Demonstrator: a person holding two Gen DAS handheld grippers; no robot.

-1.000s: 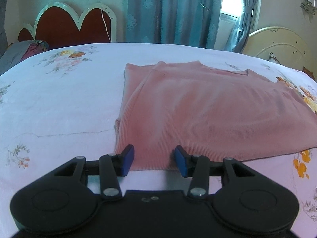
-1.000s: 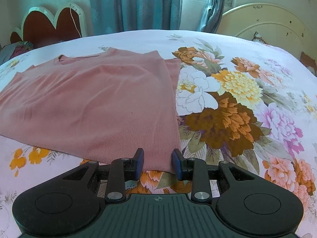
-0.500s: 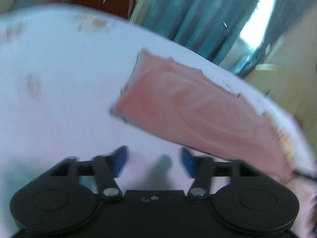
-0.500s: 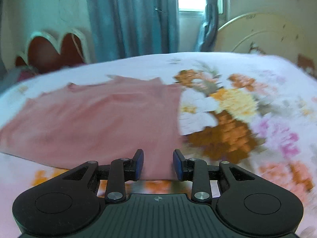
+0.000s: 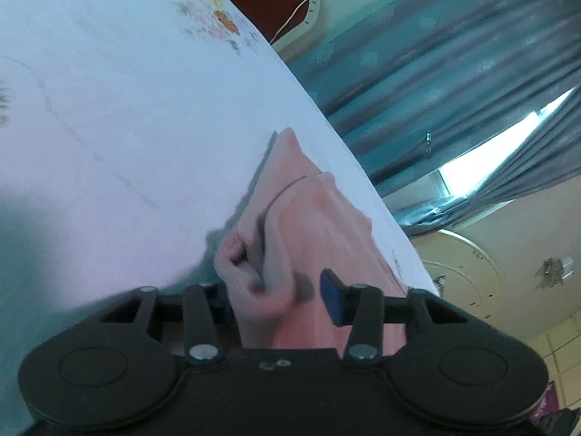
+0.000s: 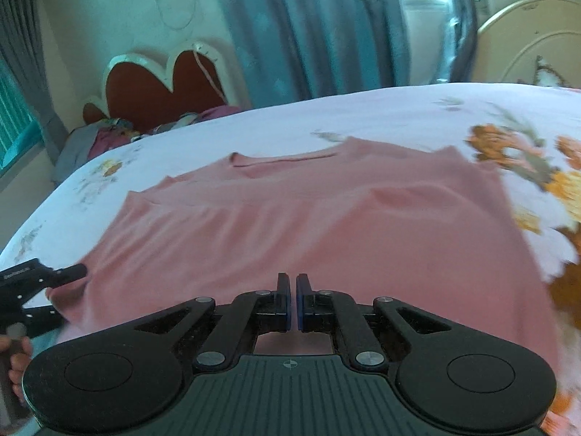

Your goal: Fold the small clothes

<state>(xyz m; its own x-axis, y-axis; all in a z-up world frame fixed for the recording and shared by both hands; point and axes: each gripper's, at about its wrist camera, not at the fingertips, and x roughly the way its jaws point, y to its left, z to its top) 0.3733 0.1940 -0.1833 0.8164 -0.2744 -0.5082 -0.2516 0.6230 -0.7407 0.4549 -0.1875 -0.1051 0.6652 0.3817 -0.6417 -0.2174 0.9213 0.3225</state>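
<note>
Here the pink ribbed knit top (image 6: 319, 225) lies spread on the floral-sheeted bed (image 6: 417, 116). The left tool (image 5: 276, 296) gapes wide, a bunched hem corner between its fingers, ungripped. The right tool (image 6: 293, 299) is nearly closed; whether it pinches the hem is unclear. The corner could slip out, skewing the fold. No containers visible.

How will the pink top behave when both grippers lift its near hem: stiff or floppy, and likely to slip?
Probably floppy: the pink top already bunches into soft folds at the left gripper. Likely light, since it is thin ribbed knit lying flat on the bed. It may sag between the two grips; the right gripper looks shut at the hem, so slipping seems unlikely.
</note>
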